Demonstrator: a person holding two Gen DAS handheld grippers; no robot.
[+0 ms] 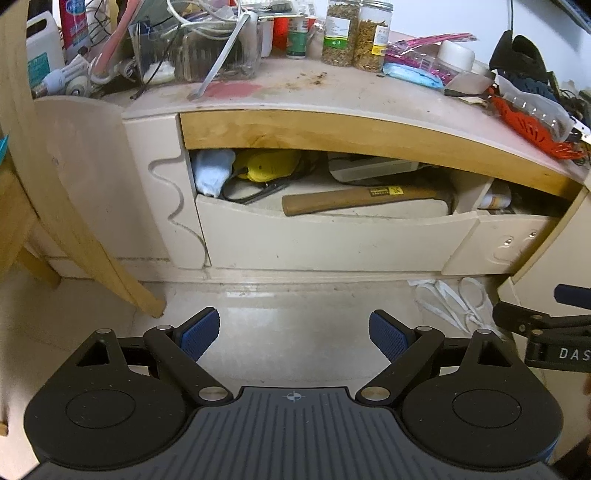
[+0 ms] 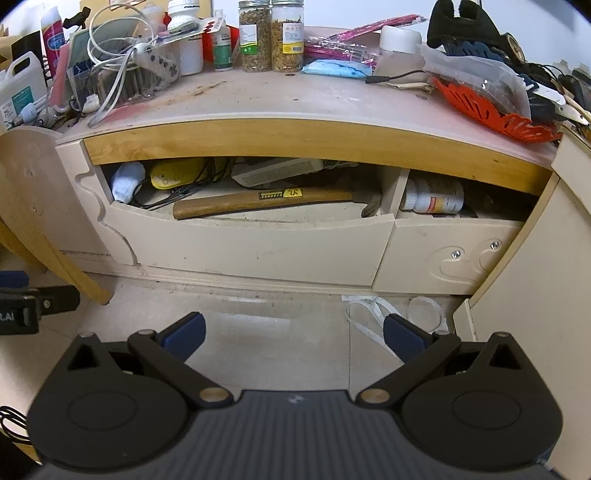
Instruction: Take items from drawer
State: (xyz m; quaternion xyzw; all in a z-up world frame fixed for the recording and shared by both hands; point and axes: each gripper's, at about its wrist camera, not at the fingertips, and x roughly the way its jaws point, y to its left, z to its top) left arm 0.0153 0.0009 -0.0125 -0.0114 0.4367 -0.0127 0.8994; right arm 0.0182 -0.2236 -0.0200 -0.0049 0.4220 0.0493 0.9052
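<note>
A cream drawer (image 1: pixel 325 243) (image 2: pixel 258 251) under the cluttered desk stands partly pulled out. Inside lie a wooden-handled hammer (image 1: pixel 354 199) (image 2: pixel 266 201), a yellow object (image 1: pixel 267 166) (image 2: pixel 177 173) with black cables, a pale blue cloth (image 1: pixel 212 171) (image 2: pixel 125 182) and a white box (image 1: pixel 369 168) (image 2: pixel 277 171). A white bottle (image 2: pixel 432 199) (image 1: pixel 496 197) lies in the right compartment. My left gripper (image 1: pixel 293 339) hangs open over the floor, well short of the drawer front. My right gripper (image 2: pixel 293 338) is open too, empty, equally far back.
The desk top (image 1: pixel 332 92) (image 2: pixel 314 99) carries two jars (image 1: pixel 354 33) (image 2: pixel 271 33), cables, bottles, a blue mask (image 1: pixel 412 74) and an orange mesh item (image 2: pixel 491 110). A wooden chair leg (image 1: pixel 107 266) (image 2: pixel 66 266) stands left. White straps (image 1: pixel 454 299) (image 2: pixel 373 314) lie on the tiled floor.
</note>
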